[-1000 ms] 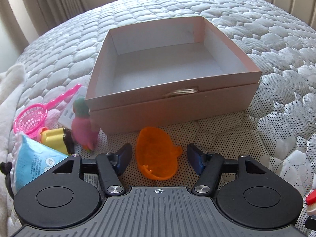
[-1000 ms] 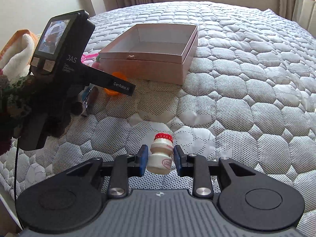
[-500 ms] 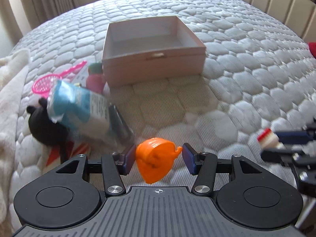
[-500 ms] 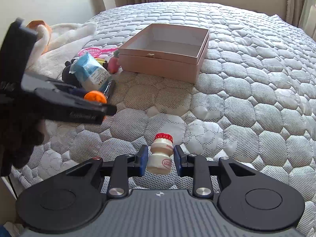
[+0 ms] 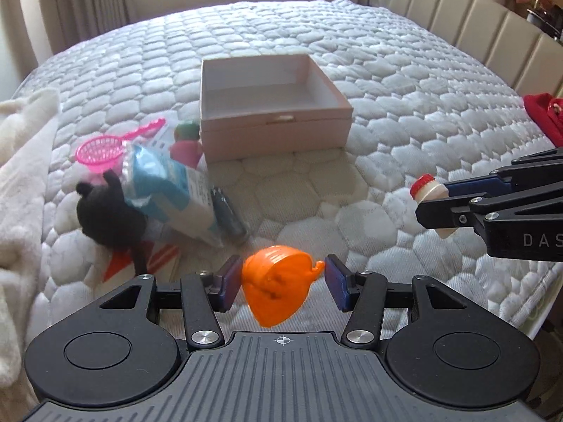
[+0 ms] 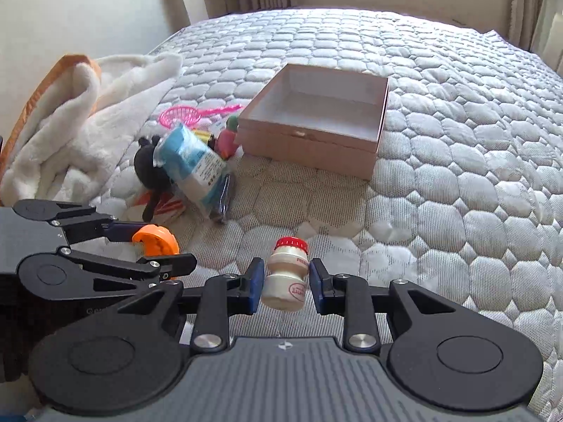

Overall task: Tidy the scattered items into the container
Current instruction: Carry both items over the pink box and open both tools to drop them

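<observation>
The pink box (image 5: 278,130) sits open on the bed. An orange toy (image 5: 278,292) and a red-capped white bottle (image 6: 286,277), both lifted, are well short of the box.

The pink box (image 5: 276,105) sits far out on the bed (image 5: 404,81), open on top. The bed in front of it and to its right is bare, so a gripper can go straight there. On the left a heap blocks the way: blue packet (image 5: 169,190), black plush toy (image 5: 105,214), pink net (image 5: 102,147), pink figure (image 5: 184,146) touching the box's left corner.
</observation>
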